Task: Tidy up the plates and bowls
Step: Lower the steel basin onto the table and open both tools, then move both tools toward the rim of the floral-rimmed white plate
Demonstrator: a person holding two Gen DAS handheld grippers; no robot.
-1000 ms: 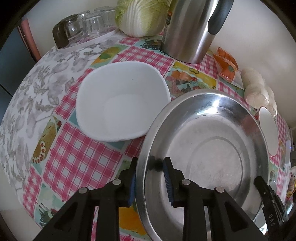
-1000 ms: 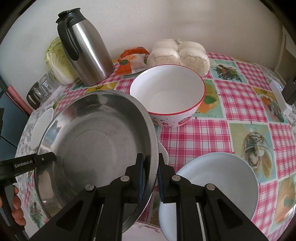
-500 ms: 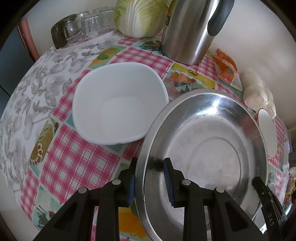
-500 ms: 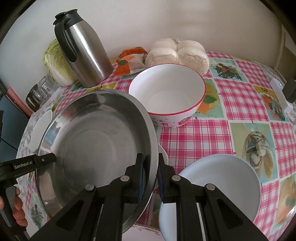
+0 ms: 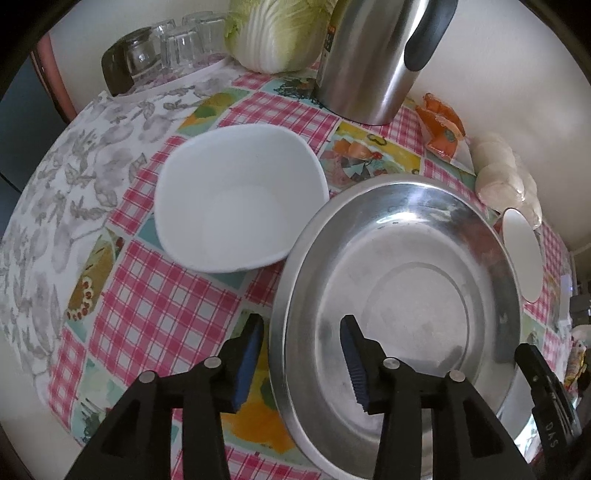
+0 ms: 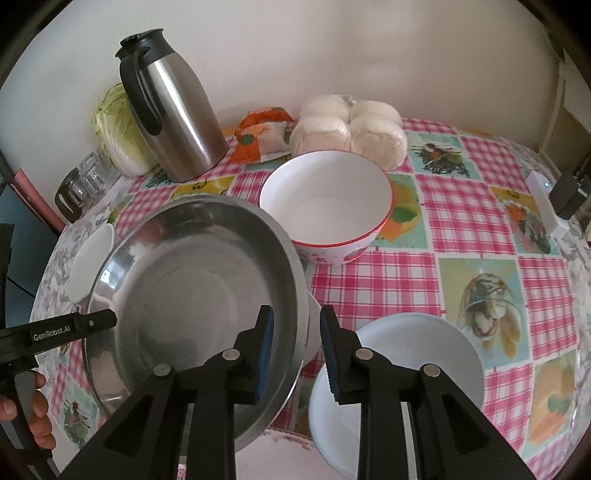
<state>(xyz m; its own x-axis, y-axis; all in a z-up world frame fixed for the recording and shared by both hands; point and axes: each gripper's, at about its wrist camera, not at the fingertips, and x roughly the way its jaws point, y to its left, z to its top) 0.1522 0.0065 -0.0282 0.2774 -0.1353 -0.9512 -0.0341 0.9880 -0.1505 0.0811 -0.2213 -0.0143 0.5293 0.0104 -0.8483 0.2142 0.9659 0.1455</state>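
- Far-left corner of the table [image 5: 122, 280]: cluster of drinking glasses [image 5: 173, 48], upside-down by the look, w/ a cabbage [image 5: 277, 33] beside them at the far edge.
- Steel thermos jug [image 6: 173, 107] stands just right of the cabbage, upright, black handle facing left in right wrist view.
- White squarish bowl [image 5: 240, 199] sits on the checked cloth toward the left edge, nearly touching the rim of the steel basin; empty.
- Left gripper [image 5: 301, 358]: jaws opening, blue pads either side of the basin's near-left rim but off it – released, not clamping. Person's hand [image 6: 26, 406] shows at the left of right wrist view, on its handle.
- Steel basin [image 6: 192, 295]: big, shallow, empty, at the table's near-left part. Seems to sit on a white dish [image 6: 314, 325], only a sliver showing under its right rim.
- Right gripper [image 6: 297, 354]: jaws opening too, straddling the basin's right rim; pads look clear of the metal – let go.
- Red-rimmed white bowl [image 6: 325, 210]: mid-table, just beyond the basin, empty.
- Orange snack packet [image 6: 262, 136] and bagged white buns [image 6: 347, 125] along the far edge, behind that bowl.
- Pale blue-white bowl [image 6: 399, 373]: near edge, right of the basin, partly hidden by right gripper's finger.
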